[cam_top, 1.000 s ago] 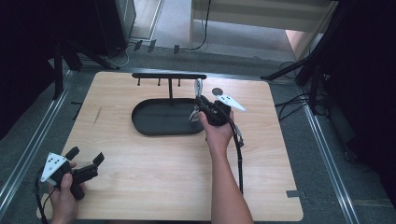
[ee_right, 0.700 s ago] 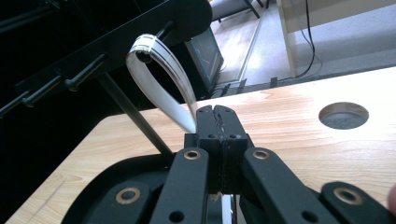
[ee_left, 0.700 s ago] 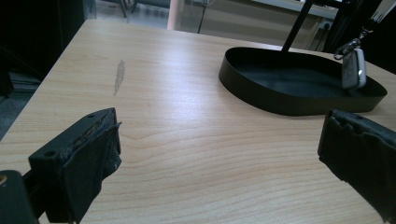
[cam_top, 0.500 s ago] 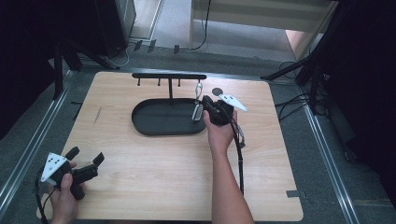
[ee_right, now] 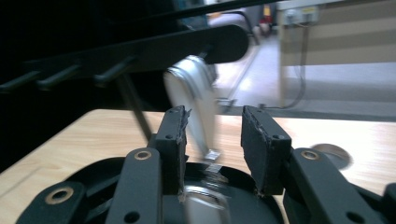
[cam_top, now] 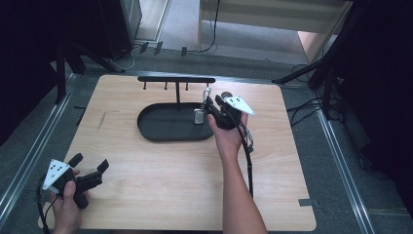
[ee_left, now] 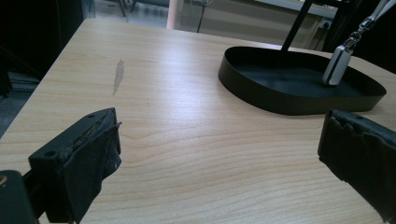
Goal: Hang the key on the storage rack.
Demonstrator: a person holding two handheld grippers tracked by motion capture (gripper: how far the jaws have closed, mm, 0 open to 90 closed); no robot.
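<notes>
On the wooden table [cam_top: 160, 175], seen from the high view, the right gripper [cam_top: 210, 104] is held at the right end of the black oval tray [cam_top: 156, 132], beside the far rack with its three hooks [cam_top: 176, 80]. A key fob [cam_top: 199, 116] on a metal clip dangles from it over the tray's right end. The fob hangs below the bar's level, so the hanging step is judged not yet done; raising the ring to a hook and letting go remain. The left gripper [cam_top: 89, 165] rests at the near left corner, well apart from the work, its jaws spread with nothing between them.

In the left gripper view, the left gripper's two padded jaws stand wide apart over bare wood. Farther right, the tray [ee_left: 280, 100] sits with the fob [ee_left: 335, 65] hanging upright into it from its clip, its lower end close to the tray floor; whether it touches cannot be told.

In the right gripper view, the right gripper [ee_right: 214, 135] has its jaws partly closed, with the blurred metal ring [ee_right: 194, 93] and clip rising between them. It appears pinched against the left jaw, though the blur leaves the contact uncertain. The rack bar [ee_right: 140, 51] and its hooks lie just beyond. The rack's upright post stands near the ring and could foul the approach.
</notes>
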